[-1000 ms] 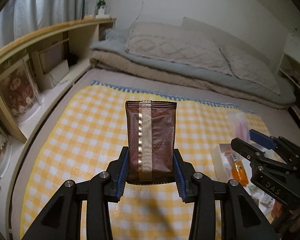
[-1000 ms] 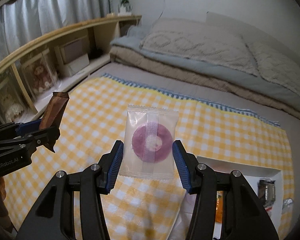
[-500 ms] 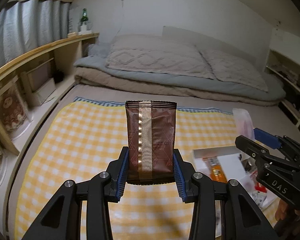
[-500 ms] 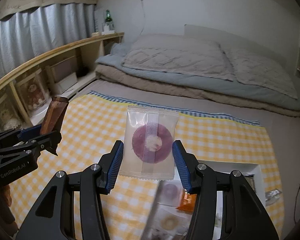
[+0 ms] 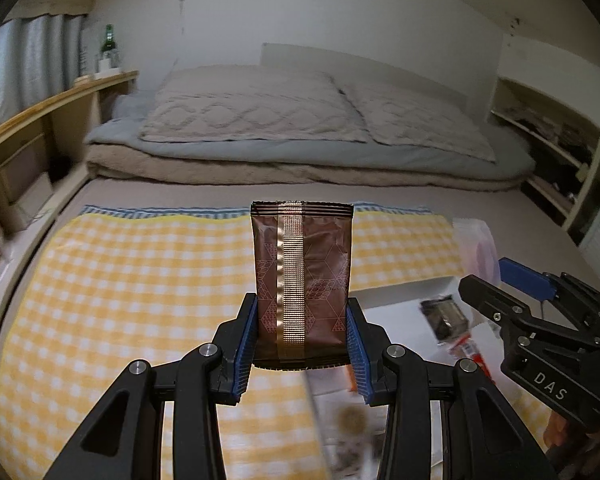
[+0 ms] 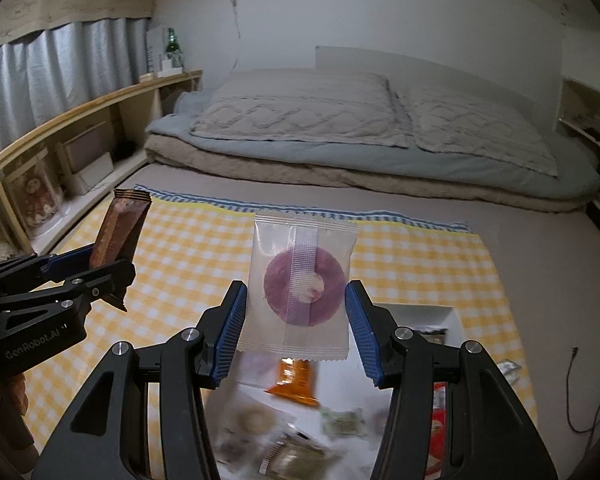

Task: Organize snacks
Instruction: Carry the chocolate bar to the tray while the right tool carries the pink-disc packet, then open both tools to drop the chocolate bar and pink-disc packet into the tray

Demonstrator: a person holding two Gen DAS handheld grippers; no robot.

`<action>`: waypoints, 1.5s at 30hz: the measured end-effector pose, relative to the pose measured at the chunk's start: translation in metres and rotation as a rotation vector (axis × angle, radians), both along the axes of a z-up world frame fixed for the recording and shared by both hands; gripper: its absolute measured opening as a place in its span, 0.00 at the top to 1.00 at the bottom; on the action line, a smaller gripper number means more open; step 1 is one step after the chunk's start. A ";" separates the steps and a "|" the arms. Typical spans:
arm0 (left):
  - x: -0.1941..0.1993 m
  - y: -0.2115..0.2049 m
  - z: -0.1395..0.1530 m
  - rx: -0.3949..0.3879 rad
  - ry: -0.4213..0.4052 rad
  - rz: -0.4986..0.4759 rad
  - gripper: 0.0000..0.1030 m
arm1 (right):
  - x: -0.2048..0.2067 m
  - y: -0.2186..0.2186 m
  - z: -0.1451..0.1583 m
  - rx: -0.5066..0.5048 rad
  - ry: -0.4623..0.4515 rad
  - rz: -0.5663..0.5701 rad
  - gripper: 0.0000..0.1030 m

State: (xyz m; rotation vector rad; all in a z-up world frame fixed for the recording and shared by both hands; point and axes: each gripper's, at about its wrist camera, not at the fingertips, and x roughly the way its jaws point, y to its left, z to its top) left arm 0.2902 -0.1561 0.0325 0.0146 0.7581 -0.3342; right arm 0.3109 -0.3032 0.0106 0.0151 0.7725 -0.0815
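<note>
My left gripper [image 5: 302, 340] is shut on a brown snack packet with a gold strip [image 5: 302, 280], held upright above the yellow checked cloth [image 5: 140, 280]. My right gripper [image 6: 293, 320] is shut on a clear packet holding a purple ring-shaped snack [image 6: 302, 284]. The left gripper with the brown packet [image 6: 118, 236] also shows at the left of the right wrist view. The right gripper [image 5: 540, 312] and its clear packet [image 5: 476, 248] show at the right of the left wrist view. Below both lies a white tray [image 6: 416, 312] with several snack packets, blurred.
The cloth lies on a bed with folded bedding and pillows [image 5: 300, 128] at the far end. A wooden shelf [image 6: 80, 120] with boxes and a green bottle [image 6: 173, 42] runs along the left. Another shelf [image 5: 548, 136] is at the right. An orange packet [image 6: 296, 380] lies in the tray.
Both grippers have kept their packets and tilted or moved back and up, so more of the bed and wall shows. The white tray now sits lower and closer under them.
</note>
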 end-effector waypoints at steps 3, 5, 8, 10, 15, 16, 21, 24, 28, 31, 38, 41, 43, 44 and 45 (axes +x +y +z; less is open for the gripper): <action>0.005 -0.020 -0.010 -0.015 0.020 -0.027 0.60 | -0.004 -0.019 -0.006 -0.003 0.015 -0.025 0.50; 0.010 -0.036 -0.020 -0.020 0.036 -0.049 0.61 | -0.006 -0.032 -0.011 -0.001 0.028 -0.041 0.50; 0.024 -0.056 -0.033 -0.016 0.057 -0.081 0.61 | -0.008 -0.051 -0.020 -0.005 0.050 -0.064 0.50; 0.035 -0.066 -0.044 -0.027 0.076 -0.099 0.61 | -0.010 -0.061 -0.026 -0.008 0.064 -0.076 0.50; 0.069 -0.085 -0.070 -0.096 0.146 -0.136 0.61 | -0.010 -0.089 -0.044 -0.018 0.099 -0.113 0.50; 0.077 -0.089 -0.075 -0.112 0.164 -0.142 0.61 | -0.009 -0.096 -0.049 -0.027 0.111 -0.125 0.50; 0.113 -0.102 -0.107 -0.171 0.245 -0.168 0.61 | -0.010 -0.123 -0.065 -0.020 0.143 -0.158 0.50; 0.137 -0.108 -0.129 -0.234 0.310 -0.164 0.61 | -0.010 -0.131 -0.073 -0.021 0.153 -0.168 0.50; 0.173 -0.111 -0.159 -0.321 0.410 -0.142 0.61 | -0.008 -0.141 -0.086 -0.013 0.178 -0.181 0.50; 0.200 -0.114 -0.175 -0.326 0.449 -0.140 0.61 | -0.005 -0.144 -0.094 -0.005 0.192 -0.177 0.50; 0.243 -0.117 -0.211 -0.266 0.508 -0.125 0.61 | 0.001 -0.143 -0.107 0.021 0.211 -0.159 0.50; 0.263 -0.110 -0.216 -0.246 0.491 -0.114 0.60 | 0.007 -0.142 -0.111 0.043 0.214 -0.156 0.50; 0.268 -0.108 -0.212 -0.237 0.472 -0.116 0.60 | 0.012 -0.140 -0.113 0.058 0.217 -0.151 0.50; 0.274 -0.108 -0.210 -0.217 0.449 -0.117 0.60 | 0.014 -0.138 -0.113 0.065 0.218 -0.149 0.50; 0.279 -0.108 -0.208 -0.200 0.429 -0.120 0.60 | 0.016 -0.137 -0.114 0.070 0.220 -0.147 0.50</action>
